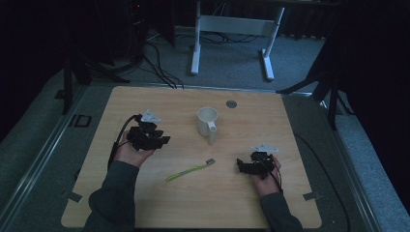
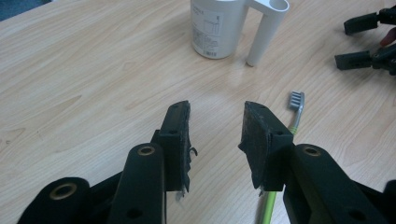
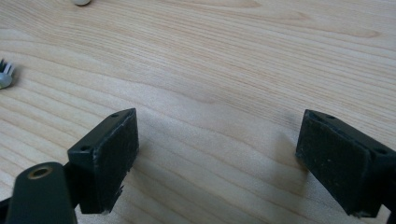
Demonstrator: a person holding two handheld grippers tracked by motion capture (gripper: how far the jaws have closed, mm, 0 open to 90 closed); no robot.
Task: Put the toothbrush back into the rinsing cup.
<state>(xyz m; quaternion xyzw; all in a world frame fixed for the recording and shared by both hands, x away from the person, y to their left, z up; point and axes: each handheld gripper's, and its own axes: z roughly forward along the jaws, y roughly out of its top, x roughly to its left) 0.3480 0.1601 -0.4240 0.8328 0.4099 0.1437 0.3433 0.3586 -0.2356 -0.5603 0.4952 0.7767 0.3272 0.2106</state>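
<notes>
Toothbrush (image 1: 189, 170) lies slantwise between both open, empty tongs, bristles far-right. Right tongs (image 1: 243, 166) sit nearer its head; left tongs (image 1: 157, 140) flank its handle.

The right claw (image 3: 217, 158) hangs low over the pale wooden counter (image 3: 233, 60), its two black padded jaws spread wide with bare wood between them, and grey toothbrush bristles (image 3: 5, 74) peek in at the left edge.

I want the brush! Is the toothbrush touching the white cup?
Apart. The high view shows bare table between the toothbrush and the white cup.
</notes>
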